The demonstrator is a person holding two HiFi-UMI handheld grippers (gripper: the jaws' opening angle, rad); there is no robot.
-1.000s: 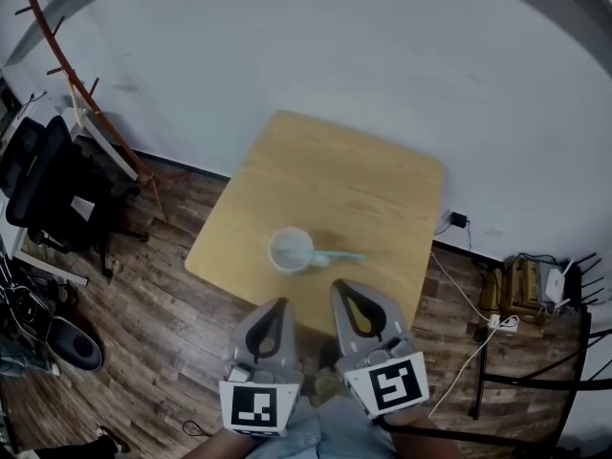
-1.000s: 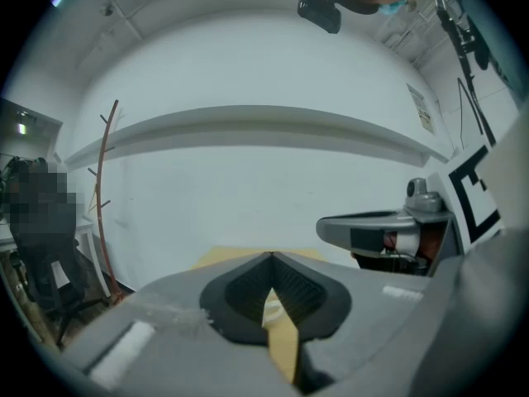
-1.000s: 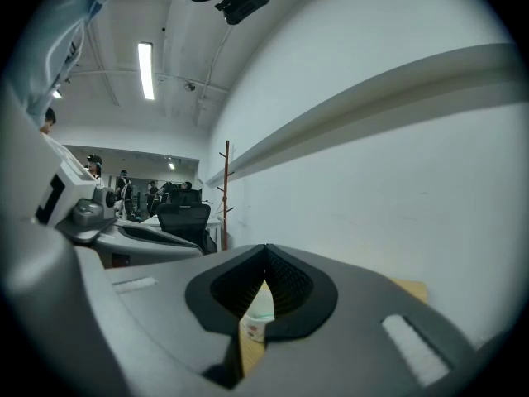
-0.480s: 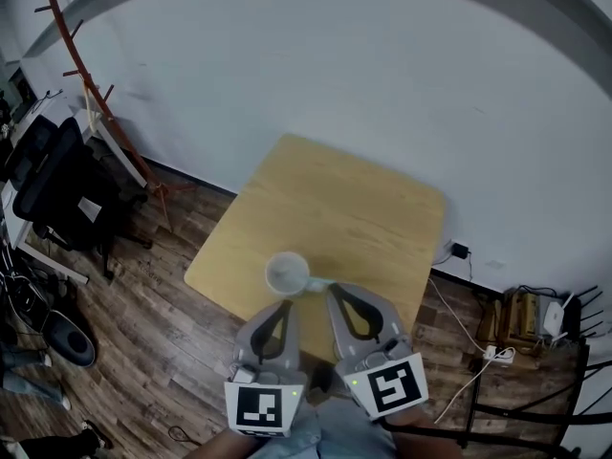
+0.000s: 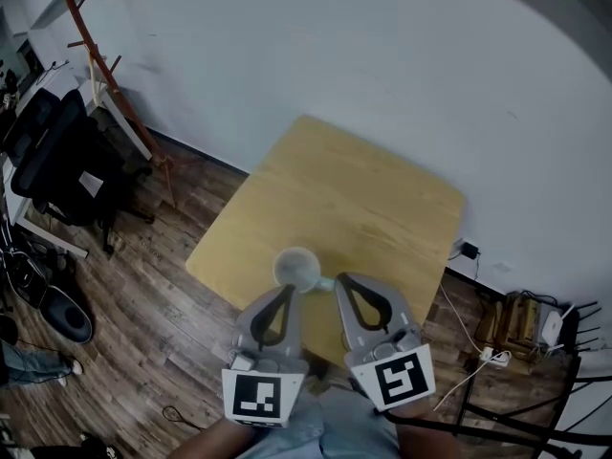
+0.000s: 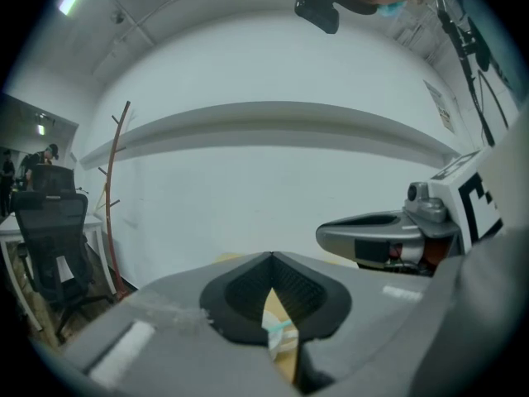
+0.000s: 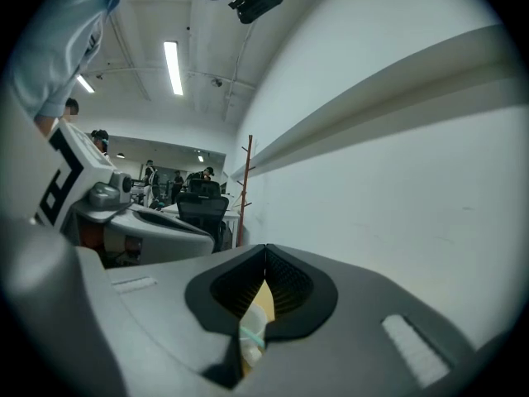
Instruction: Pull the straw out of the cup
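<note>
A white cup (image 5: 297,269) stands near the front edge of the wooden table (image 5: 354,199). A pale teal straw (image 5: 325,282) leans out of it to the right. My left gripper (image 5: 289,289) sits just in front of the cup with its jaws together and nothing held. My right gripper (image 5: 341,279) is beside it, shut and empty, its tip right by the straw's outer end. In the left gripper view the cup (image 6: 277,341) and straw (image 6: 282,326) show through the gap below the shut tips (image 6: 271,255). The right gripper view shows the cup (image 7: 252,327) the same way.
A wooden coat rack (image 5: 105,75) and a black office chair (image 5: 48,156) stand at the left on the wood floor. Cables and a power strip (image 5: 492,354) lie at the right. A white wall runs behind the table.
Both grippers have moved forward toward the cup and their tips now sit next to it. The right gripper now covers part of the straw. Both stay shut.
</note>
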